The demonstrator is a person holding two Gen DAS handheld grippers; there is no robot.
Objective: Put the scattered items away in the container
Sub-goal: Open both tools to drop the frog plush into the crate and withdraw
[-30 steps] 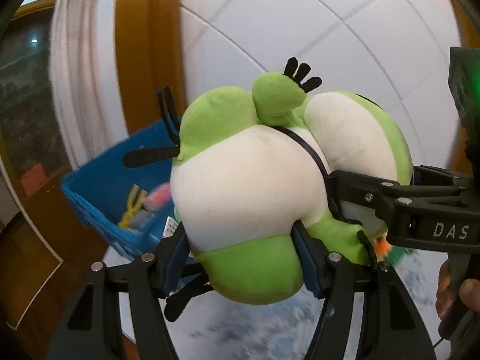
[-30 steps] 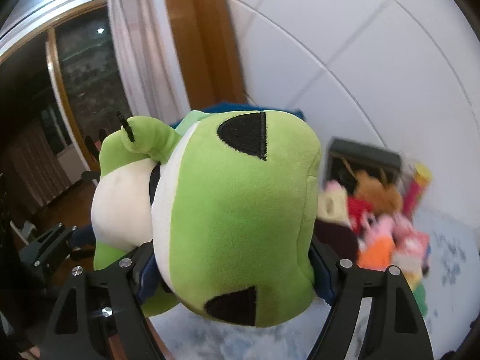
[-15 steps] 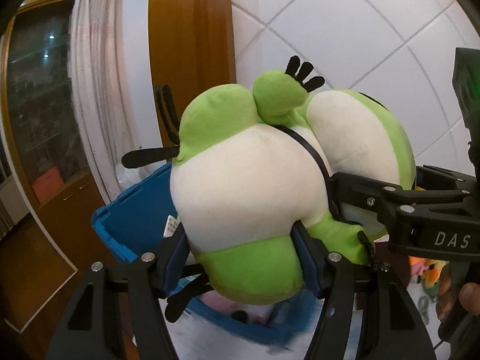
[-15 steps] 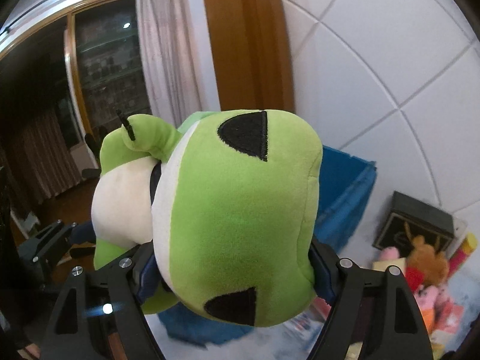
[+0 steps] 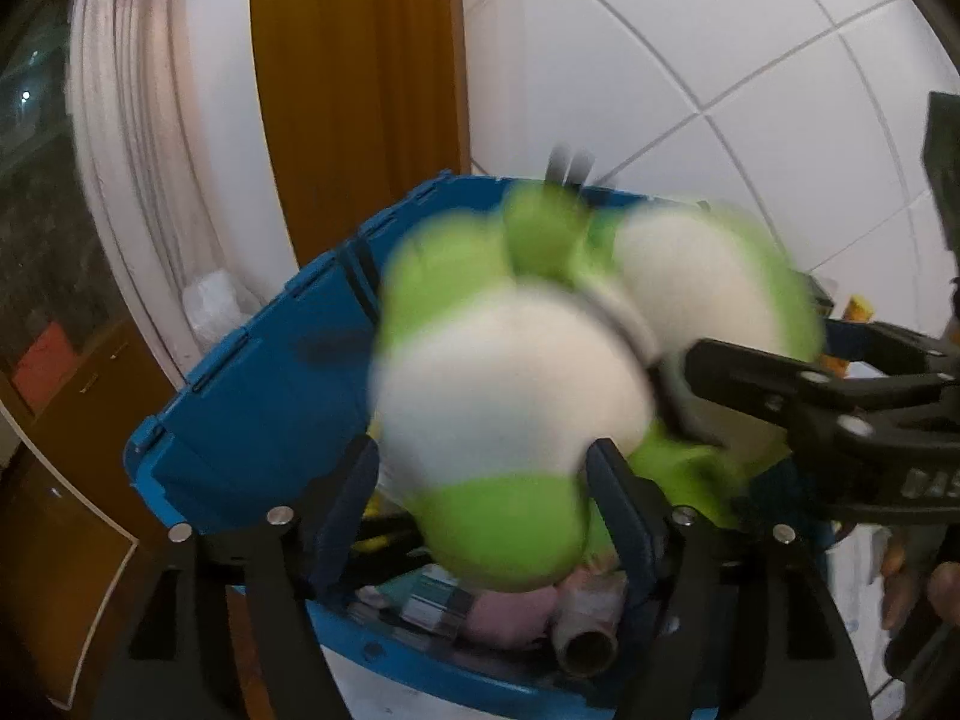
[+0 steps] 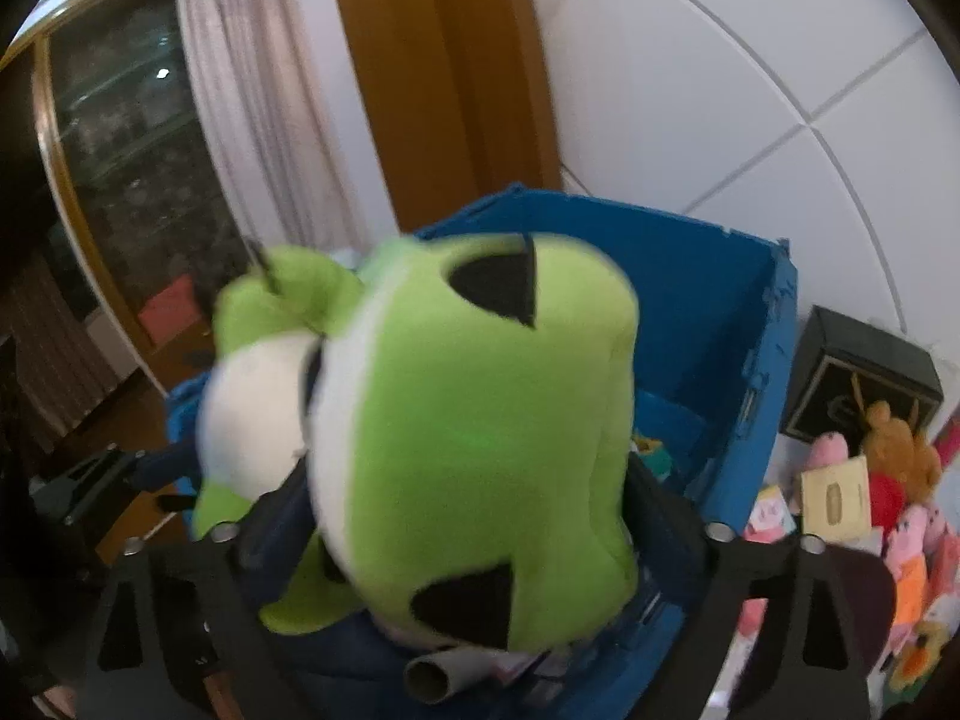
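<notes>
Releasing the soft green-and-white plush frog (image 5: 510, 396) above the blue plastic crate (image 5: 258, 420), I see both tools opening. The left gripper (image 5: 480, 498) and right gripper (image 6: 468, 534) spread around its body, no longer pinching. It looks light and squashy, so I judge the thick middle is the best hold.

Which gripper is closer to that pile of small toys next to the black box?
Right. The right gripper is over the blue bin with the toy pile just beside it; the left gripper, across the frog plush, sits farther away.

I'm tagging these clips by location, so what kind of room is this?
Most likely a room in a home, perhaps a play corner: white floor tiles, a white curtain beside wooden trim, and soft toys piled next to a blue storage bin.
</notes>
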